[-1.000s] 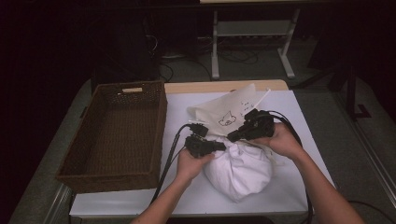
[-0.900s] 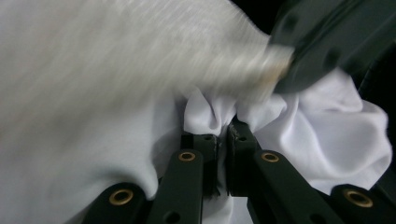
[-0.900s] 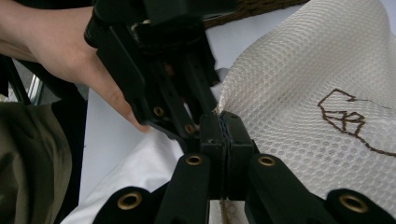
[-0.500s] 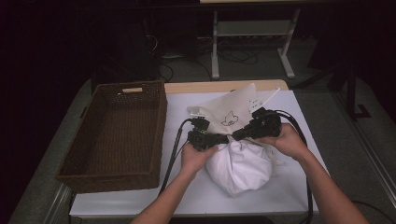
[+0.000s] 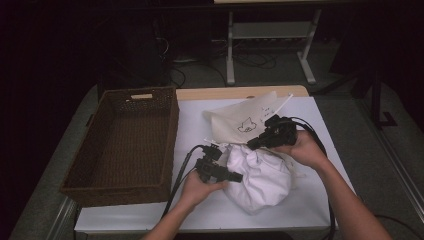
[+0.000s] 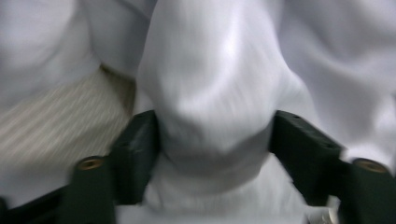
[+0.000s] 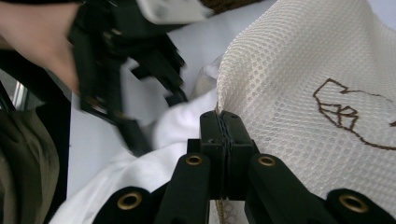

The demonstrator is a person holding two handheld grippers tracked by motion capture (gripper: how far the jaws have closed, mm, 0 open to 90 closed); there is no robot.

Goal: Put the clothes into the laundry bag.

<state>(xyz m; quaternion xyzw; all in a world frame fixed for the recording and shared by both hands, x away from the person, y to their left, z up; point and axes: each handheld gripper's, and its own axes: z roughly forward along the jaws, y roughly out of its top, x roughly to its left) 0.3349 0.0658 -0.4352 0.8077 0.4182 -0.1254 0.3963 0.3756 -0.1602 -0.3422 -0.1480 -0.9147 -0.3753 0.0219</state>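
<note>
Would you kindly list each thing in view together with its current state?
Cream mesh laundry bag: lying on the table, its edge pinched by the right gripper, jaws shut.
White cloth garment: bunched in a heap, a fold between the left gripper jaws, which have just been opening.
Brown wicker basket: upright, nothing visible inside.

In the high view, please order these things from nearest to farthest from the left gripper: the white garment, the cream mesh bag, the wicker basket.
From the left gripper:
1. White garment: at the jaws, a fold lies between them.
2. Cream mesh bag and wicker basket: too close to call. The bag lies behind the garment, toward the table's far edge; the basket stands at the table's left.
</note>
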